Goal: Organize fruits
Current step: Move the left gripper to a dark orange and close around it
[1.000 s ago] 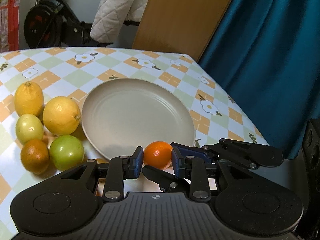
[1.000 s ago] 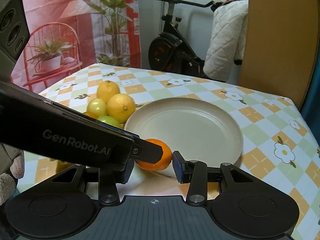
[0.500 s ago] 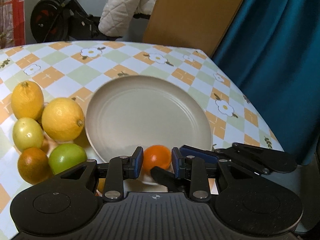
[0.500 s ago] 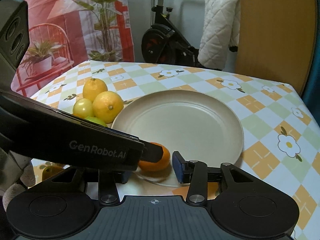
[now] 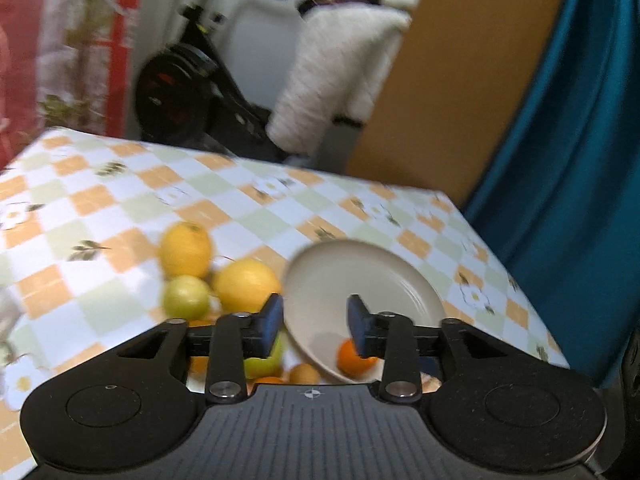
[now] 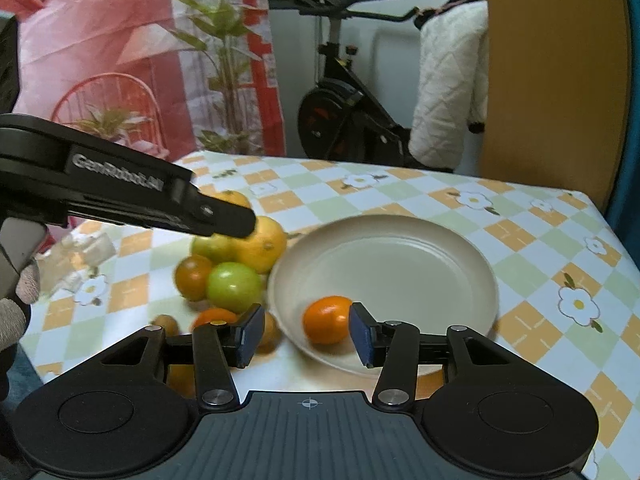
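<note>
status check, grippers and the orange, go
Left gripper jaws opening, empty. Right gripper jaws opening, nothing pinched. Small orange lies on plate. Nothing in the way.

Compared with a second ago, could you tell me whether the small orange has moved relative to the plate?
Yes. The small orange now lies inside the plate, near its front rim; earlier it sat on the tablecloth just outside that rim.
</note>
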Tool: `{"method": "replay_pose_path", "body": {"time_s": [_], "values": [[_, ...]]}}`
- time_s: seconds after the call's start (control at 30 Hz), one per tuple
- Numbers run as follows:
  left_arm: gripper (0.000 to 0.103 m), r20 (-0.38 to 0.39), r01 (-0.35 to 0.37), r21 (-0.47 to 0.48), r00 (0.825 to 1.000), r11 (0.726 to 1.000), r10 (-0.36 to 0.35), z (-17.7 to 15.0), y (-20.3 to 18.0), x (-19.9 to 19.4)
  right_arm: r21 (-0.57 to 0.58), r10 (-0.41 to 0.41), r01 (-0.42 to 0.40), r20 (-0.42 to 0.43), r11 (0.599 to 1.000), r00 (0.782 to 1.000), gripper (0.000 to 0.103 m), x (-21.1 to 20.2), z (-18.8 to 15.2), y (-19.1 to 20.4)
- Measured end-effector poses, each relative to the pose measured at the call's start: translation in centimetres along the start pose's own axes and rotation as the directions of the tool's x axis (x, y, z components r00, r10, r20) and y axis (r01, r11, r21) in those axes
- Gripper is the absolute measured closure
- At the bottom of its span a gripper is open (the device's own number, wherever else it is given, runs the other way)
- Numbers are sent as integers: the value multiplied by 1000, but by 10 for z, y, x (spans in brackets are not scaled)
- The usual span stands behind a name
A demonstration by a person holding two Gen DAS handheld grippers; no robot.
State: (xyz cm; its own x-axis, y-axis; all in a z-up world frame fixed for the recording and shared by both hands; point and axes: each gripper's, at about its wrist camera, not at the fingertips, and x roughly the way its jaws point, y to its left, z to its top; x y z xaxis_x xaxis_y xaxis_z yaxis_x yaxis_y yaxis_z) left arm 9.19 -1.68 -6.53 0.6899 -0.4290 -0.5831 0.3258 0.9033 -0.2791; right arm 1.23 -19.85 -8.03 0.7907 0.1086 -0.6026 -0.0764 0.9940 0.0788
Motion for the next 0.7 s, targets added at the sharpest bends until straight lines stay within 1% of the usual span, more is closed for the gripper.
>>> {"method": "replay_pose_path", "body": {"time_s": [0.07,0.17,0.27,0.33,0.4,0.5,0.6,0.7], "values": [[48,29,-37,-13,999,999,37,-2,6,-12,-14,12,-12,-4,1000,1000,59,-1,-1,7],[48,50,-68,1,996,998,68,-8,11,-27,-45,32,-33,-23,998,999,59,-1,-3,21],[48,47,-93,47,995,995,90,-17,11,-35,-86,60,-63,-38,994,997,59,-1,-4,36],[48,32,-102,73,994,992,100,-23,12,-37,-110,72,-77,-49,991,996,56,-1,-4,43],[48,14,-105,75,994,992,104,-26,16,-37,-125,83,-90,-63,988,995,56,0,-6,49],[47,10,-111,79,994,991,111,-28,19,-38,-148,102,-114,-87,982,991,55,2,-9,57],[41,-29,-113,57,993,992,114,-32,24,-33,-172,121,-138,-106,975,987,55,4,-12,63],[39,-64,-114,24,991,993,115,-37,31,-28,-179,128,-149,-123,973,984,55,8,-15,66]]}}
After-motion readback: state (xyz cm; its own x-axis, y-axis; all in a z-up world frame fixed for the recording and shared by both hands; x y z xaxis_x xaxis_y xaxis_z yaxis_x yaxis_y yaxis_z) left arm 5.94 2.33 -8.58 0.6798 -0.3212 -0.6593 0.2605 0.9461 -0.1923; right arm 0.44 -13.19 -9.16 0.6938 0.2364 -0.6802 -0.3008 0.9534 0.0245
